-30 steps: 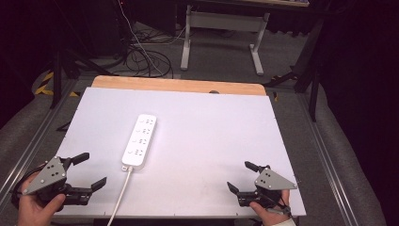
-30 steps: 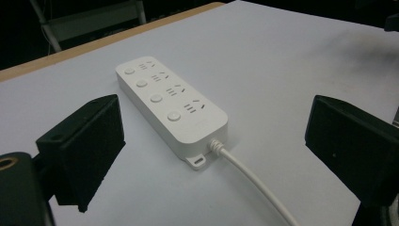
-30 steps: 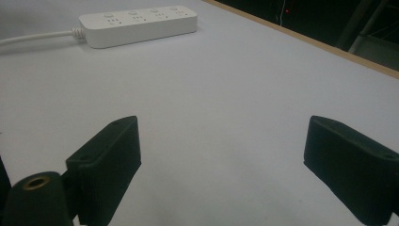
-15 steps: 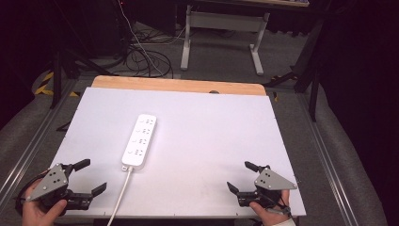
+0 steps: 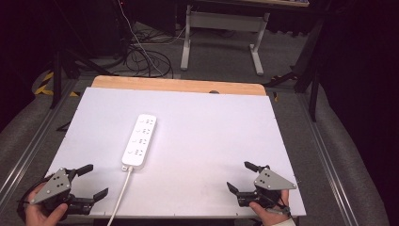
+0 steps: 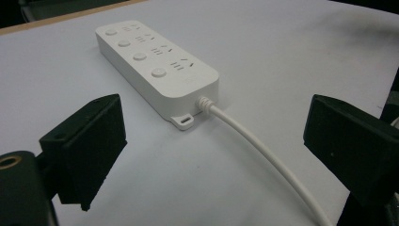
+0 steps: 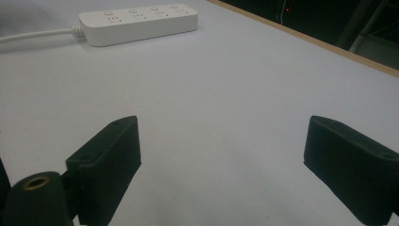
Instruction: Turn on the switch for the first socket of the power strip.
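While the left gripper (image 5: 91, 180) is hovering with its jaws spread wide and empty, the white power strip (image 6: 155, 63) is lying just ahead of it, its cable (image 6: 263, 155) running back between the jaws. Well off to its right, the right gripper (image 5: 242, 177) is waiting open too. Closing on the cable alone could be dragging the strip askew. No containers are standing on the table (image 5: 211, 136).

Even light from overhead falls on the white table (image 5: 202, 141), which reads bright while the floor and room beyond sink into near black. Shadows are faint and soft, with no hard glare. The high view is slightly soft and grainy. In both gripper views the near jaws blur, and the power strip (image 6: 155, 66) stays fairly sharp.
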Tool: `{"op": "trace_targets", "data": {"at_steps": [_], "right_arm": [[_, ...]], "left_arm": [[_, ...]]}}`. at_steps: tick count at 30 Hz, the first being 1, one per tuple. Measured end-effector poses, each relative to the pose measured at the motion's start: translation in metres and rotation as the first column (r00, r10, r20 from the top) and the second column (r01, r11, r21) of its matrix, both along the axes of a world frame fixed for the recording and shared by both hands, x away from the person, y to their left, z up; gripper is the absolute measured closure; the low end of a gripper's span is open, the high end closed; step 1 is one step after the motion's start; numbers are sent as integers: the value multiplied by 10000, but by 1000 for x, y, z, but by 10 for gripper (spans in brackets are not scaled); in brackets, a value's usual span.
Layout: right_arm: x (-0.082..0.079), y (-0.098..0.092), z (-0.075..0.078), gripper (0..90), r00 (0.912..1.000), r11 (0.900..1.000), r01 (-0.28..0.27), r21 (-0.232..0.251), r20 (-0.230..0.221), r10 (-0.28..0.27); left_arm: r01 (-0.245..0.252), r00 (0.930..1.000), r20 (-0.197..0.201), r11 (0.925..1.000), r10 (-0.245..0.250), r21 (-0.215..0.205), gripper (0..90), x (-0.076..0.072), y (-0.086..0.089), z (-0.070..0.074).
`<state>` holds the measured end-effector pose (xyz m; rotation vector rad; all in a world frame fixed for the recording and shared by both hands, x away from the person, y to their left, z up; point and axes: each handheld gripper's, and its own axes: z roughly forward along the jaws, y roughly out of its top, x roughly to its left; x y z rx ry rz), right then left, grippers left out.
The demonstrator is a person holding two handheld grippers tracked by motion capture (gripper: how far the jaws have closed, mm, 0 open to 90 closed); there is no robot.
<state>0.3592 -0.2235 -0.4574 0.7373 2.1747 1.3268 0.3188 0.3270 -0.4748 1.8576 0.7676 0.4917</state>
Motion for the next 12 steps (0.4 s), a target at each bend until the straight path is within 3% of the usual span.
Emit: {"op": "trace_targets", "data": {"at_steps": [12], "right_arm": [[1, 0, 0, 120, 10000, 10000, -11, -27, -18, 11]], "left_arm": [[-319, 9995, 65, 9994, 320, -118, 80, 3, -2, 0]]}}
